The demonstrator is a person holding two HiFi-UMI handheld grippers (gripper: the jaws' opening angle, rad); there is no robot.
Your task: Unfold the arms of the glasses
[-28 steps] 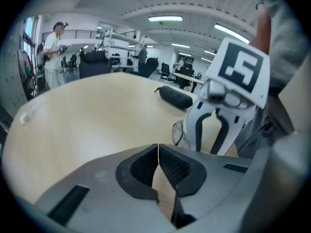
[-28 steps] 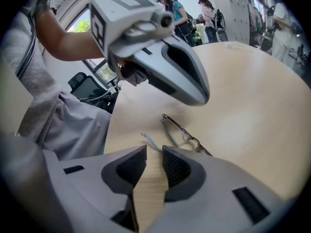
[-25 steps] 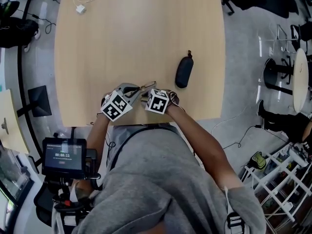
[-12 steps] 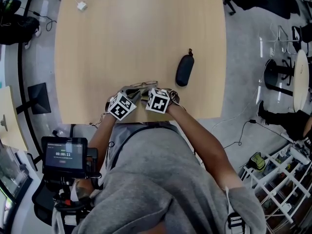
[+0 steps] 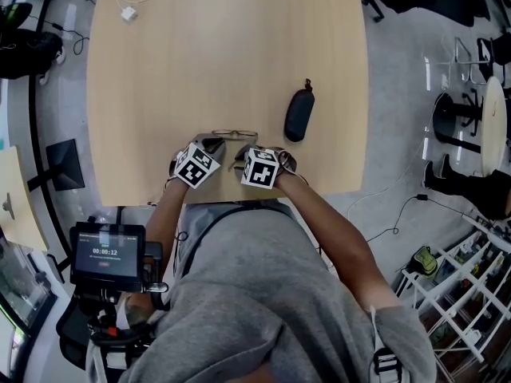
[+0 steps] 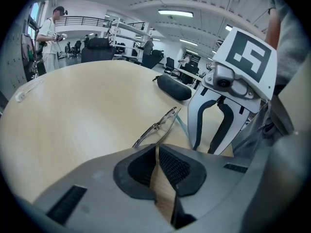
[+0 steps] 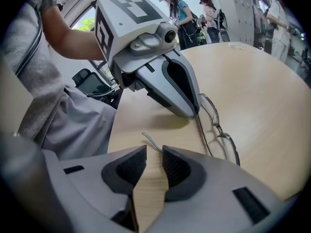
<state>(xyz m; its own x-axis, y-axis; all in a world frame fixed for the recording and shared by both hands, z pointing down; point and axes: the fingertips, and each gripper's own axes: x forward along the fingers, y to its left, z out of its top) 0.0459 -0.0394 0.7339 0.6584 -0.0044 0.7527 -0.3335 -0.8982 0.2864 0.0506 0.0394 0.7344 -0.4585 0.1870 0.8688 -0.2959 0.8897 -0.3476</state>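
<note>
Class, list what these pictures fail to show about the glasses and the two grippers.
- Head view: the glasses are too small to judge the arms' angle; the marker cubes cover the jaws.
- Left gripper view: the left gripper, shut on one arm, hides the grip spot; the frame shows edge-on only.
- Right gripper view: the right gripper has jaws apart; the other arm's tip vanishes beneath them, and the left gripper covers one hinge.

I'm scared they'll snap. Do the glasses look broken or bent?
Nothing stands out. The glasses lie on the table, frame and lenses whole as far as the views show.
</note>
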